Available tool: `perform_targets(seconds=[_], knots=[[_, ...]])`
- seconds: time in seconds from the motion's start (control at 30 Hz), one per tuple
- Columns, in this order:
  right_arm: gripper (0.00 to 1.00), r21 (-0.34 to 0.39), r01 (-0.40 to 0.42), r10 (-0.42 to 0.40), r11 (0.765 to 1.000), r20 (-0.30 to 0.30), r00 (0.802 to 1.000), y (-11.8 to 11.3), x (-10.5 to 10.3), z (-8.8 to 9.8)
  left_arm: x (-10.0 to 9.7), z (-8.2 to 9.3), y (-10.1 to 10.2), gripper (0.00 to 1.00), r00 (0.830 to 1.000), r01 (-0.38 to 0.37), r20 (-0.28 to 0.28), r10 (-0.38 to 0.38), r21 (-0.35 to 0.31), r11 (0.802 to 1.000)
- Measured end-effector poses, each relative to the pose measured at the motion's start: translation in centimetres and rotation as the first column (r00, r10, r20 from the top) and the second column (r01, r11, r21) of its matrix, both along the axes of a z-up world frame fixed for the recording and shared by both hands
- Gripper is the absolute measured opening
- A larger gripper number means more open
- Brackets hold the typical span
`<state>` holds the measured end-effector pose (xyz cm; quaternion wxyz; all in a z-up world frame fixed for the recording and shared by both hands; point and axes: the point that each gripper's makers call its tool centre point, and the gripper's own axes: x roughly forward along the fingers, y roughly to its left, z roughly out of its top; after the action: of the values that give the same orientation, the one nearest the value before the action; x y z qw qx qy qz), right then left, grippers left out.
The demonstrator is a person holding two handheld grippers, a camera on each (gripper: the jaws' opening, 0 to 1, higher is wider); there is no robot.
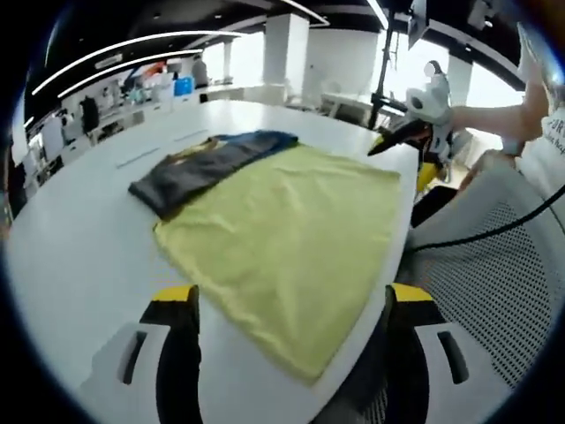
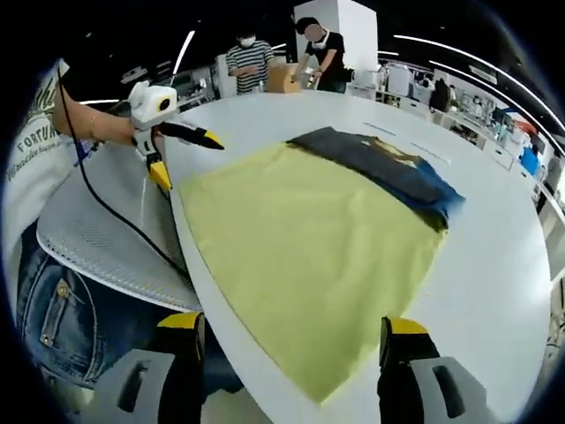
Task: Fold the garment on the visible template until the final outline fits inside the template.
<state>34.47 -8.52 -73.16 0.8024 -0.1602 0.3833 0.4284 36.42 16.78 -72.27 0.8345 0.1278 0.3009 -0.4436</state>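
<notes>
A yellow sheet [image 1: 291, 230] lies flat on the white table [image 1: 79, 265], one corner hanging at the near edge. A folded dark grey and blue garment [image 1: 207, 163] rests along its far side, partly on the yellow and partly on bare table. My left gripper [image 1: 291, 296] hovers open over the sheet's near corner, holding nothing. In the right gripper view the yellow sheet [image 2: 300, 238] and the dark garment [image 2: 388, 168] show from the other side, and my right gripper [image 2: 291, 327] is open above the sheet's corner. Each gripper appears in the other's view, right gripper [image 1: 399, 166] and left gripper [image 2: 190, 163], both at the table edge.
A grey mesh chair [image 1: 494, 274] stands against the table's edge beside the person's jeans [image 2: 62, 309]. A black cable [image 2: 115, 216] trails from the left gripper. Two people stand with a cardboard box [image 2: 282, 78] at the table's far end. Desks and shelves line the room behind.
</notes>
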Motion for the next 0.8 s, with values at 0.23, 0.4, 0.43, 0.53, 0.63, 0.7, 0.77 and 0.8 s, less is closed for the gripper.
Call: perform_targets(seconds=[0.23,0.4,0.43,0.53,0.63,0.7,0.77,0.8], knots=[[0.63,-0.050,-0.043,0.043,0.998,-0.002,0.999,-0.6,-0.2,-1.0,-1.3,-0.7,-0.3,0.56,0.997,0.070,-0.021,-0.069,0.024,0.997],[0.55,-0.092,-0.062,0.061,0.994,-0.006,0.998,-1.3,-0.6,-1.8,-2.0,-1.3,-0.4,0.48,0.994,0.103,-0.040,-0.101,0.039,0.994],[0.55,-0.101,-0.063,0.063,0.993,-0.004,0.998,-1.4,-0.6,-1.9,-2.1,-1.6,-0.3,0.46,0.994,0.106,-0.043,-0.103,0.052,0.993],[0.51,-0.119,-0.069,0.069,0.991,0.000,0.998,-1.8,-0.6,-2.2,-2.3,-2.1,-0.2,0.43,0.992,0.116,-0.049,-0.113,0.070,0.991],[0.46,-0.131,-0.069,0.070,0.989,0.003,0.998,-2.1,-0.6,-2.3,-2.4,-2.5,0.0,0.41,0.991,0.130,-0.048,-0.125,0.097,0.987],[0.45,-0.145,-0.074,0.076,0.987,0.003,0.997,-2.3,-0.6,-2.4,-2.4,-2.9,0.3,0.40,0.990,0.136,-0.049,-0.131,0.118,0.984],[0.42,-0.154,-0.081,0.082,0.985,0.001,0.997,-2.5,-0.7,-2.5,-2.5,-3.1,0.4,0.38,0.990,0.136,-0.055,-0.130,0.121,0.983],[0.40,-0.161,-0.083,0.084,0.983,0.001,0.996,-2.6,-0.7,-2.6,-2.6,-3.2,0.5,0.38,0.990,0.136,-0.058,-0.129,0.123,0.983]])
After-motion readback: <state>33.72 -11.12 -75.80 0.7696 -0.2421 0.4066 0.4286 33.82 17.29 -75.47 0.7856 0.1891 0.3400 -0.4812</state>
